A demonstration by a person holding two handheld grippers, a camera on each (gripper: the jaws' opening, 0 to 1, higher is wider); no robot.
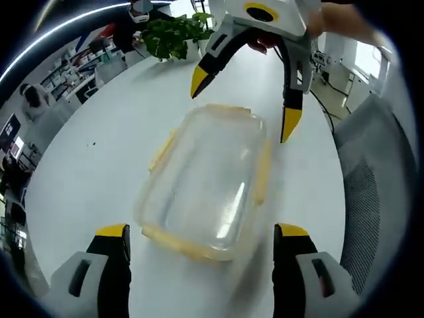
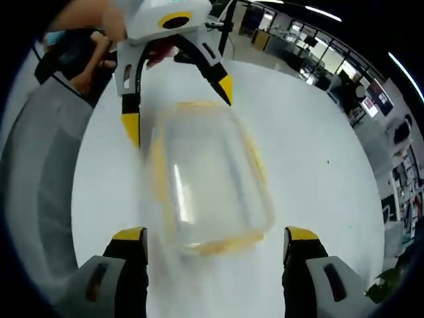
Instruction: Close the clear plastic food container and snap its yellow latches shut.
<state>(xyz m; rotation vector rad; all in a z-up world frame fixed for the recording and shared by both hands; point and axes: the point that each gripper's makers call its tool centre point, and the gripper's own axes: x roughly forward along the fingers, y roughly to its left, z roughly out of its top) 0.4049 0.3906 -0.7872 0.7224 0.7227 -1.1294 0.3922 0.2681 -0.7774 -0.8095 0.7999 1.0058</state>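
Observation:
A clear plastic food container (image 1: 205, 179) with yellow latches lies on the white table (image 1: 99, 152), its lid on top and the picture motion-blurred. My left gripper (image 1: 202, 233) stands open at the container's near end, fingertips spread wider than it. Facing it from the far end, my right gripper (image 1: 242, 99) is open too, its yellow tips on either side of the container's far corners. In the right gripper view the same container (image 2: 209, 182) lies between my open right gripper (image 2: 218, 235) and the opposing left gripper (image 2: 179, 106). Whether the latches are snapped down I cannot tell.
A potted green plant (image 1: 173, 33) stands at the table's far edge. A grey mesh chair (image 1: 377, 179) sits beside the table, also seen as a chair (image 2: 40, 172). A person's hand (image 2: 99, 20) holds the left gripper. Office desks and people fill the background.

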